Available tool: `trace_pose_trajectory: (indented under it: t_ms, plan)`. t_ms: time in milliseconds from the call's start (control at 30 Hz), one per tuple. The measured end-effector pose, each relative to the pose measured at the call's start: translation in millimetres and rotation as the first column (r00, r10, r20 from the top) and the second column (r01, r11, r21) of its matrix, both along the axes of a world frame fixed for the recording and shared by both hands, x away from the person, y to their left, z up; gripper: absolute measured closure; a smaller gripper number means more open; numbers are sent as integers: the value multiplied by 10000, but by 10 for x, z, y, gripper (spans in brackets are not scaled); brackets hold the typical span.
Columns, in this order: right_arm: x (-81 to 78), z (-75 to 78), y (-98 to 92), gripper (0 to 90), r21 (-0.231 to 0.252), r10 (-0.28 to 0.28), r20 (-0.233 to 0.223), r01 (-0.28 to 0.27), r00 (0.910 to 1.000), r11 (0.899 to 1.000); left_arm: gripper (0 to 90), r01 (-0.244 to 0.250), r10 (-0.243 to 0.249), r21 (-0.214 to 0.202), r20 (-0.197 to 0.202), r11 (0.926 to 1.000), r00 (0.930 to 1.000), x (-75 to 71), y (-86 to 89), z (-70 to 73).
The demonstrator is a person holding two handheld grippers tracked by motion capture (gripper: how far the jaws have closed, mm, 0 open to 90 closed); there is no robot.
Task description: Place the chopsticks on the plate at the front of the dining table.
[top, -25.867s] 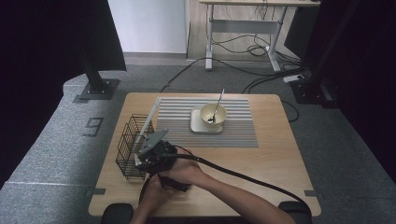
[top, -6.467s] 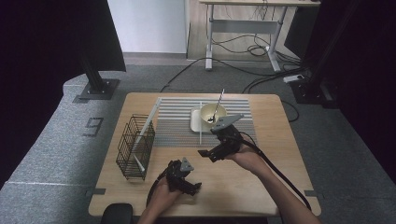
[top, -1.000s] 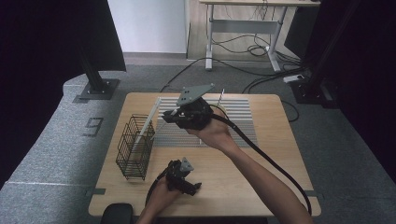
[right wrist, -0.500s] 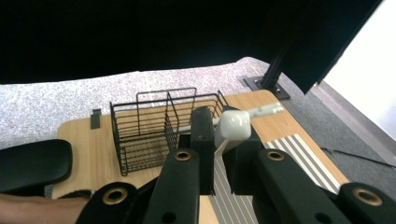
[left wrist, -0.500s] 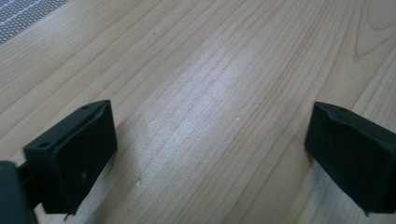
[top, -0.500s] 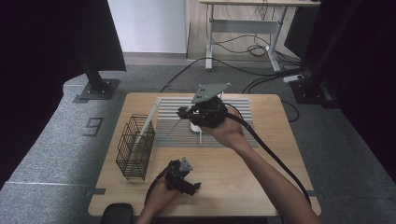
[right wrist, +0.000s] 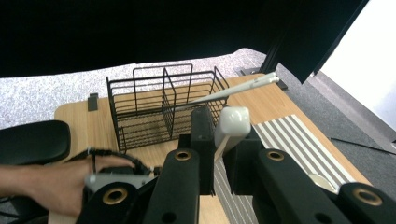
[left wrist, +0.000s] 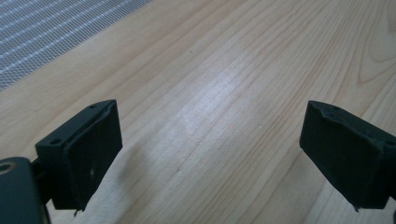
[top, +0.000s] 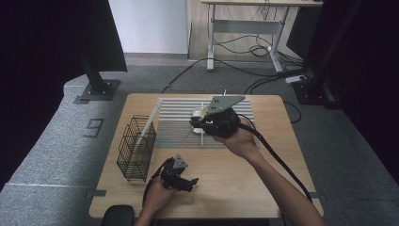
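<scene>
Left claw (top: 187,182) agape, right claw (top: 201,123) clamped.

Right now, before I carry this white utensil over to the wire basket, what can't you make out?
- Utensil: right tool grips it; in the right gripper view the jaws hide its lower part, so its type is unclear.
- Bowl: in the high view the right tool covers most of it.
- Basket contents: too small in the high view beyond one long white stick.
</scene>
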State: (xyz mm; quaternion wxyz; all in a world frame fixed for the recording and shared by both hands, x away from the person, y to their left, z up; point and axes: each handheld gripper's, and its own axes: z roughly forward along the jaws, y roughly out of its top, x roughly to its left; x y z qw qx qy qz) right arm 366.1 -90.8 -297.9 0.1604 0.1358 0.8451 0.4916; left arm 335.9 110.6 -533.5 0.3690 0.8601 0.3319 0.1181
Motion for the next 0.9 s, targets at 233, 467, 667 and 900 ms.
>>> trace_pose_trajectory:
  t_ms: [233, 467, 667, 900]
  plan:
    - [-65, -123, -65, 834, 7, 85, -90, -85, 9999, 10000, 62, -48, 50, -137, 202, 9999, 9998, -6, 71, 65]
    - [-130, -254, -96, 834, 6, 286, -309, -286, 9991, 9996, 186, -19, 48, -448, 664, 9990, 9978, -38, 148, 140]
    - [-192, -334, -93, 834, -59, 494, -461, -497, 9977, 9987, 346, 75, 8, -786, 1052, 9969, 9945, -66, 206, 187]
    - [-251, -411, -56, 834, -143, 825, -771, -838, 9936, 9964, 519, 239, -110, -905, 1404, 9956, 9900, -97, 224, 212]
